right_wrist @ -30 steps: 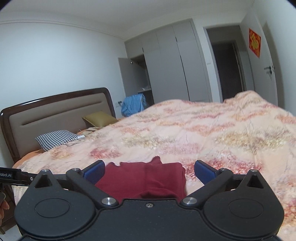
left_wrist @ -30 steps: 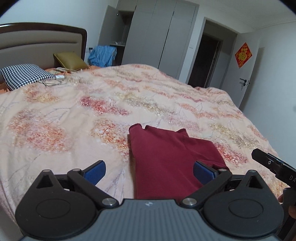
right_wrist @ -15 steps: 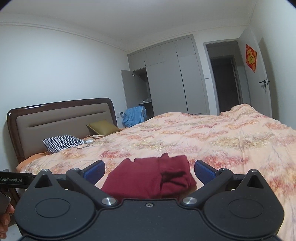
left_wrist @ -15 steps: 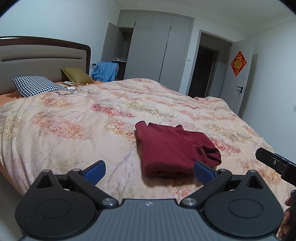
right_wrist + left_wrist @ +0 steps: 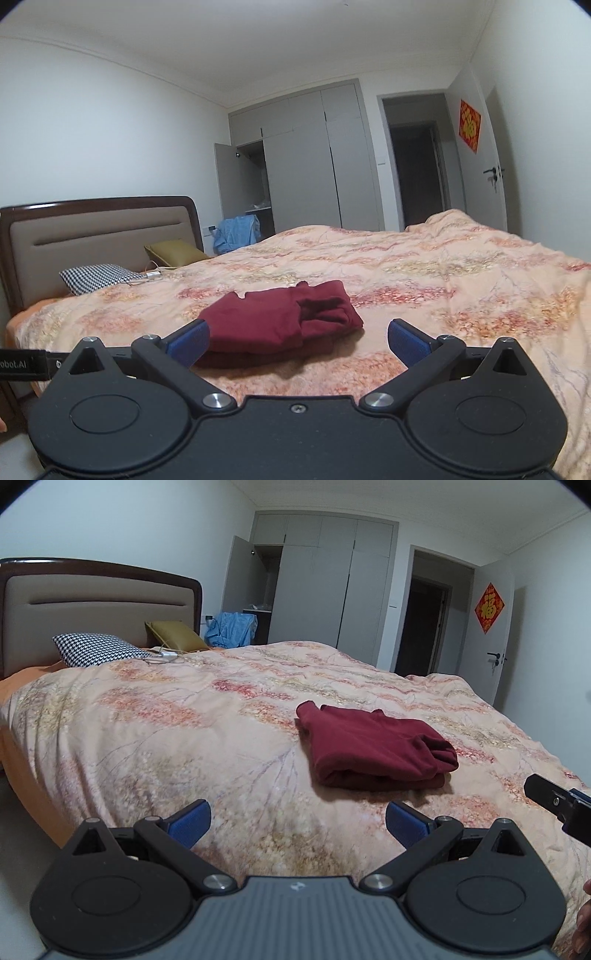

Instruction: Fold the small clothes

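Folded maroon garment (image 5: 373, 751) resting on the bed (image 5: 184, 738) near its front edge.
Left gripper (image 5: 297, 821) and right gripper (image 5: 298, 341) both spread wide, holding nothing; the cloth looks soft, light, floppy, best pinched at the thick folded edge.

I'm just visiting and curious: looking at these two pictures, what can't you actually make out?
- Garment: its type and underside; the folds hide them in both views.
- Right gripper: in the left view only a tip shows, cut by the right edge.
- Left gripper: in the right view only a bar shows at the left edge.
- Blue cloth: too small to identify.
- Doorway: too dark to see inside.
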Motion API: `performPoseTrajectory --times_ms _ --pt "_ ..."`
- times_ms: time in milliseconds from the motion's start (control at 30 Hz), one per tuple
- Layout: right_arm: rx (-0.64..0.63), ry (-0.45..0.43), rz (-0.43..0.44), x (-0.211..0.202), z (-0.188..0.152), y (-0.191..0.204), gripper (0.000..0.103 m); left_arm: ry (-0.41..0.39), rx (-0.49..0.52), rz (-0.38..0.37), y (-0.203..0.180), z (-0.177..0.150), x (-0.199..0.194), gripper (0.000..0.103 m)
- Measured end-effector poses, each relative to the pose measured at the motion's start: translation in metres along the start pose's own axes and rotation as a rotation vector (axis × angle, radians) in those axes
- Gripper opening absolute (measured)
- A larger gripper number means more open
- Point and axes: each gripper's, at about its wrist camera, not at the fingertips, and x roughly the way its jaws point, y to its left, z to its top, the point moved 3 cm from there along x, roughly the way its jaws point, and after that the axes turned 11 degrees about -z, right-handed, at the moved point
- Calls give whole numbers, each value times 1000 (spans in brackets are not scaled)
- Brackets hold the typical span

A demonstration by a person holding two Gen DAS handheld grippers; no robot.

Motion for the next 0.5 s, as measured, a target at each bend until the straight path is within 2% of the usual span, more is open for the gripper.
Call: performPoseTrajectory --times_ms 500 --pt "-2 13 -10 -8 -21 6 102 -4 -10 10 7 -10 -8 103"
